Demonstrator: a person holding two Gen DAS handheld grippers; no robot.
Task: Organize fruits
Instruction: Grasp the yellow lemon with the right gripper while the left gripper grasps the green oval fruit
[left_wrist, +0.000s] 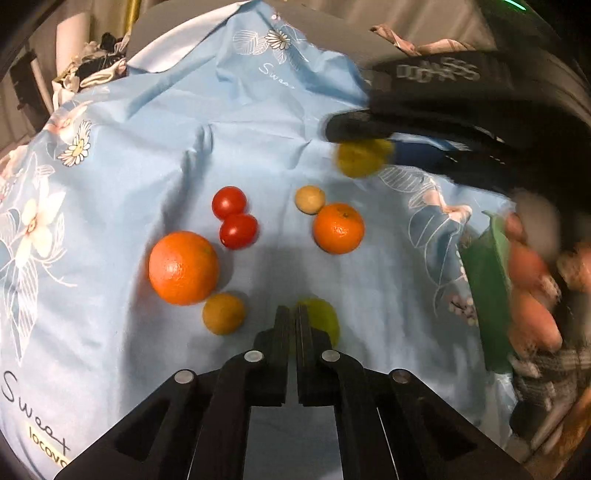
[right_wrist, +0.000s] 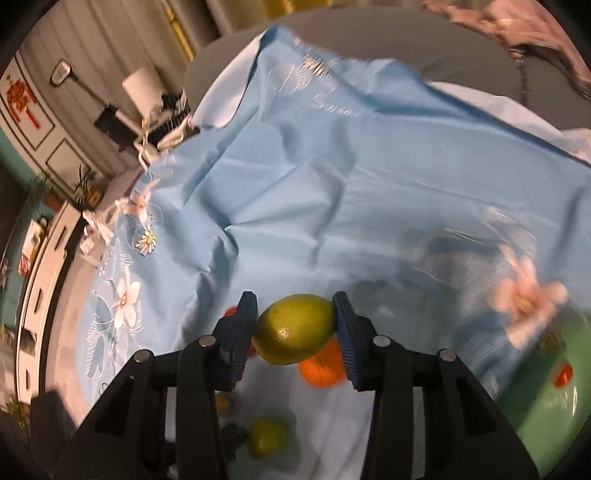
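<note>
The right gripper (right_wrist: 295, 328) is clamped on a lime (right_wrist: 295, 328) at lower centre of its view, lifted off the cloth (right_wrist: 332, 184), so the carry seems under way; next it likely needs setting in the green bowl (right_wrist: 546, 398) at lower right. Only the left view shows the left gripper (left_wrist: 291, 314), fingers together, and the loose oranges (left_wrist: 183, 267), tomatoes (left_wrist: 238, 230) and a second lime (left_wrist: 323, 319).

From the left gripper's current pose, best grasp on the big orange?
Grip the big orange across its widest middle, coming from above. It is round, and a small yellowish fruit touches its near side, so close along the open left-right axis. The left gripper must open first.
</note>
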